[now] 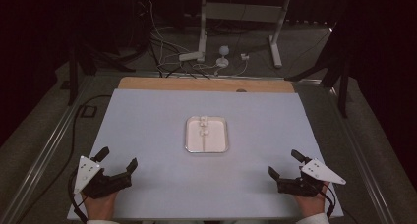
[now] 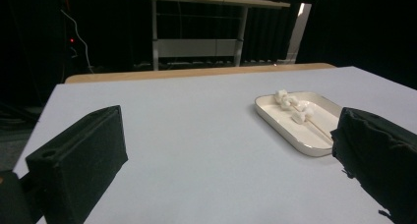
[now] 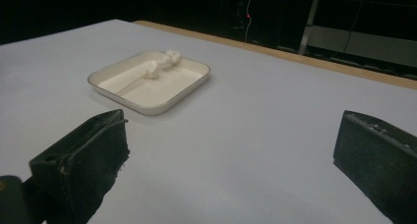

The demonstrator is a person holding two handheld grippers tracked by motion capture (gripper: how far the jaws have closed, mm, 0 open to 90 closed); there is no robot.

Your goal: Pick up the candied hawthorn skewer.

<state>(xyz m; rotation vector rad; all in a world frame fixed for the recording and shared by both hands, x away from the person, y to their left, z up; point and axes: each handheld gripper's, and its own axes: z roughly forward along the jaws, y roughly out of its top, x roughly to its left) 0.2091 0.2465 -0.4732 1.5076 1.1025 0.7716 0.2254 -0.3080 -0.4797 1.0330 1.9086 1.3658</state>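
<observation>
The tray (image 1: 207, 148) sits in the middle of the table (image 1: 147, 116). The marshmallows (image 1: 203, 126) on a stick (image 1: 204, 140) lie in the tray, toward its far end. The left gripper (image 1: 117, 166) is near and left, the right gripper (image 1: 285, 164) near and right, both well apart from the tray.

White marshmallows (image 1: 203, 126) on a pale skewer (image 2: 314, 126) fill a cream, dark-rimmed square tray (image 1: 221, 143); pale lavender-grey tabletop (image 1: 147, 126); black-jawed grippers.

Glossy tray (image 1: 191, 144) – matt table cover (image 1: 147, 121), wooden edge (image 1: 162, 83).
</observation>
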